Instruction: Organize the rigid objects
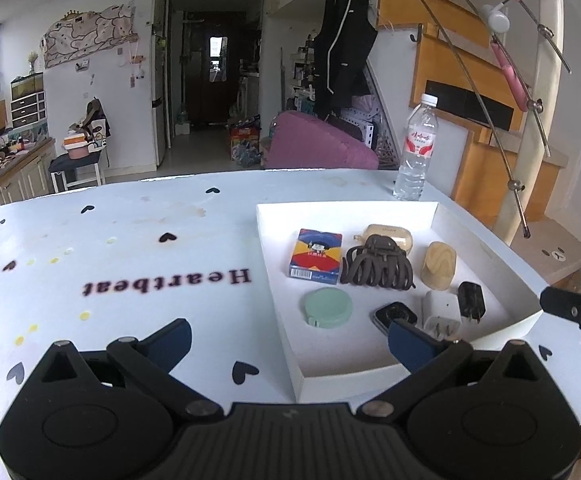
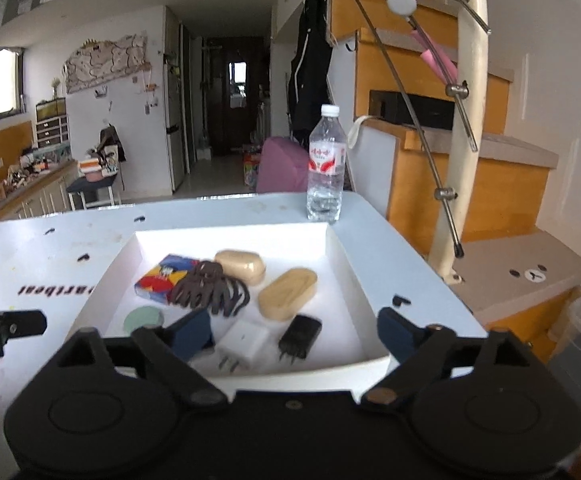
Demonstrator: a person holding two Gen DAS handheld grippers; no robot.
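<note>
Beyond both empty, wide-apart grippers — left (image 1: 290, 340), right (image 2: 294, 334) — lies the filled tray (image 2: 346, 252).

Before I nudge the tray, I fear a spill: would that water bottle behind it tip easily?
Possibly. The water bottle stands upright, tall on a narrow base, close behind the tray near the table's far edge. It looks mostly full, so the weight may steady it. If toppled, its round body would probably roll.

Soft daylight from left windows; fisheye-bent edges, slight blur.
</note>
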